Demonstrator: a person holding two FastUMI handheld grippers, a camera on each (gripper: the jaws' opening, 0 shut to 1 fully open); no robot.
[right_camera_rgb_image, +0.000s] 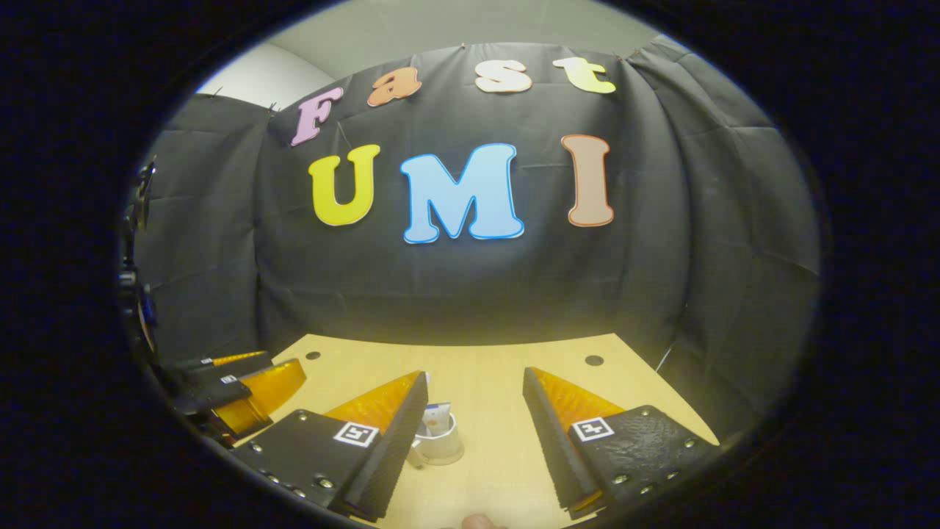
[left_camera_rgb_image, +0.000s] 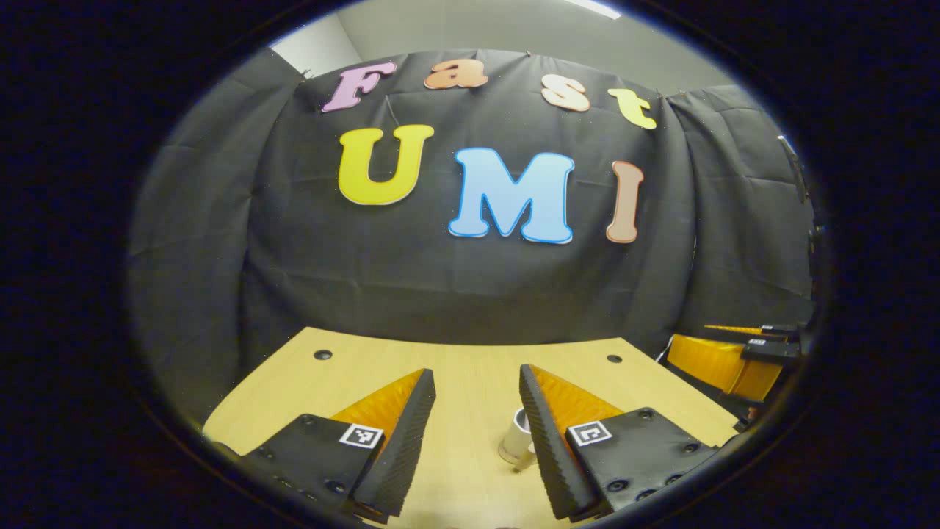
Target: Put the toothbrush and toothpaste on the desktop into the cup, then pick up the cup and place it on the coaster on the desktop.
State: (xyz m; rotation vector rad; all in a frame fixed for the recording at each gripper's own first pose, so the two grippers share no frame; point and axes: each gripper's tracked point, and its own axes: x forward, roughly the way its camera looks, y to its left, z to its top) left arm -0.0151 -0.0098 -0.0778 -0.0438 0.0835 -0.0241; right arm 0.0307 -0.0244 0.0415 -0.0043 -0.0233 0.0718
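A white cup (right_camera_rgb_image: pixel 440 444) stands upright on the wooden desktop (right_camera_rgb_image: pixel 485 411), just right of my right gripper's left finger and partly behind it. The toothpaste tube (right_camera_rgb_image: pixel 438 417) pokes out of its top. A thin pale tip (right_camera_rgb_image: pixel 427 379) rises beside the tube; I cannot tell whether it is the toothbrush. My right gripper (right_camera_rgb_image: pixel 475 375) is open above the desk, holding nothing. In the left gripper view the cup (left_camera_rgb_image: pixel 515 435) sits half hidden behind the right finger. My left gripper (left_camera_rgb_image: pixel 476 373) is open too, with only bare desk between its fingers.
The desktop (left_camera_rgb_image: pixel 470 397) ends at the black cloth wall, with a dark round hole near each far corner (left_camera_rgb_image: pixel 322 354) (left_camera_rgb_image: pixel 614 358). The right gripper (left_camera_rgb_image: pixel 742 353) shows at the right edge of the left gripper view; the left gripper (right_camera_rgb_image: pixel 235 386) shows at the left of the right gripper view.
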